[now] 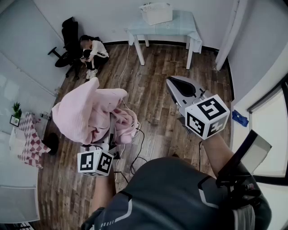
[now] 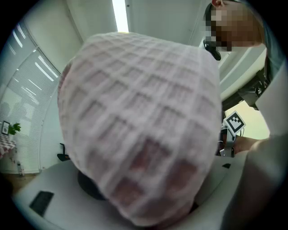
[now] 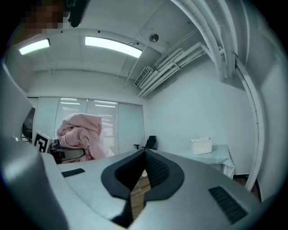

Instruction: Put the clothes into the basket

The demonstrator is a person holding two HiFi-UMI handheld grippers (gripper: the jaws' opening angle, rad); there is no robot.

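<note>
**Item 1. Pink waffle-knit bundle of clothes** (image 1: 87,112): it hangs in the air at your left, above the wooden plank floor (image 1: 157,121) and well apart from the basket. In the left gripper view its checked weave fills almost the whole picture.

**Item 2. Your left claw** (image 1: 110,143): it is clenched on the bundle. The cloth bulges up and over the jaws, so the pads are covered. Its marker cube (image 1: 94,162) shows just below the clothes in the head view.

**Item 3. Your right claw** (image 1: 173,85): the jaws meet at the tips and nothing is between them. It is held out at your right, apart from the clothes. Its marker cube (image 1: 206,116) sits nearer to you.

**Item 4. White lattice plastic basket** (image 1: 156,12): it stands on the counter draped in pale blue cloth (image 1: 182,24), against the far wall.

**Item 5. Crouching person** (image 1: 93,51): on the floor at the far left, just beside a black office chair (image 1: 69,31).

**Item 6. Left edge:** a small potted plant (image 1: 16,110), with a red-and-white checked cloth (image 1: 32,139) near it.
</note>
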